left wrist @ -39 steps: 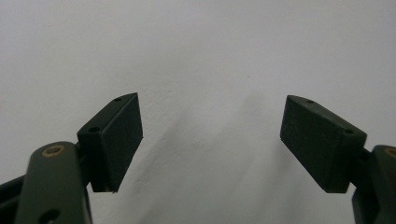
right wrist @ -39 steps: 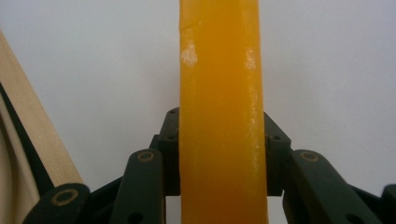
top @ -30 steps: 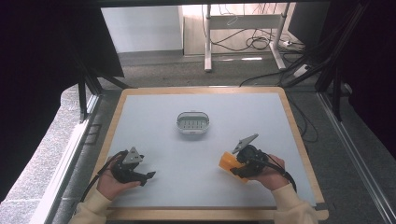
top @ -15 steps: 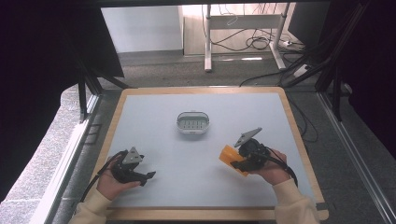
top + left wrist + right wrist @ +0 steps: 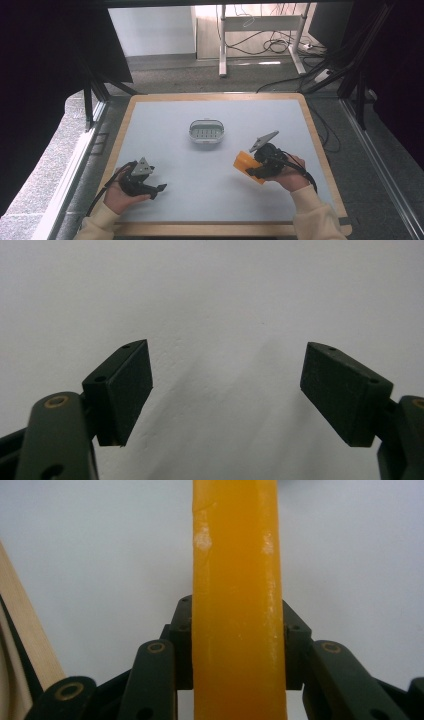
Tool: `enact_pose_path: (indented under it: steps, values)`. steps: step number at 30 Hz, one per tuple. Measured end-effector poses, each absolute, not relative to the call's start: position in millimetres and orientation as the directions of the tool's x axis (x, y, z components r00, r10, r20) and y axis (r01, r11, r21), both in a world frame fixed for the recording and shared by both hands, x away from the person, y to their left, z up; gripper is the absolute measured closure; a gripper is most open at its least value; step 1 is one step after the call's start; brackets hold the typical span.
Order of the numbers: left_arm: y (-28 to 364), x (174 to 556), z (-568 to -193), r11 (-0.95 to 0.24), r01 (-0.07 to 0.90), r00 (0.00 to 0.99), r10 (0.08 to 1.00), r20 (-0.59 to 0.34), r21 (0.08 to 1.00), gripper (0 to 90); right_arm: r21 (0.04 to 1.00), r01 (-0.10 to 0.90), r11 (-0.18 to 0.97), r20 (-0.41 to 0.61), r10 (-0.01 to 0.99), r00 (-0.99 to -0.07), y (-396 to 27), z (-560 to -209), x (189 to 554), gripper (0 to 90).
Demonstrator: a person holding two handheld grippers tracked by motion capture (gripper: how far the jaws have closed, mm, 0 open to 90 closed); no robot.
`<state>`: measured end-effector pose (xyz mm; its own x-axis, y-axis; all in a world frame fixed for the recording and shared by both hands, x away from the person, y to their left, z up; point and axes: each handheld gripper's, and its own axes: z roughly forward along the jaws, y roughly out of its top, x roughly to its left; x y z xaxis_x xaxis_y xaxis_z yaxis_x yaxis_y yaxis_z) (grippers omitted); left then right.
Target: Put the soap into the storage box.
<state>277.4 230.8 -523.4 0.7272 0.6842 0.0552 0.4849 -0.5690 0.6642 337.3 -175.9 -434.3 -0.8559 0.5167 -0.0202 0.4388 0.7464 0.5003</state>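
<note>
An orange block is clamped between the jaws of my right gripper, held over the right half of the white table top. In the right gripper view the orange block stands upright, and my right gripper presses a black pad against each side of it. An oval white dish with a slotted insert sits at the table's middle, beyond and left of the block. My left gripper rests near the front left, jaws pointing right. The left gripper is open with only bare table between its pads.
The table has a wooden rim all round. The person's hands and cream sleeves come in over the front edge. Beyond the far edge are a desk frame and cables on the floor, with dark stands at both sides.
My right gripper has shifted slightly away from the person with the orange block still in it. The left gripper has stayed where it was.
</note>
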Motion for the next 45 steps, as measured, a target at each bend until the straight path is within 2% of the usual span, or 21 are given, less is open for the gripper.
enact_pose_path:
  steps: [45]
  values:
    - [229.5, 277.7, -524.8, -0.565, 0.494, 0.722, 0.69, 0.05, 0.661, 21.1, 0.515, 0.449, 0.73, 0.002, 0.523, -0.852, -178.9, -430.0, 378.0, 61.6]
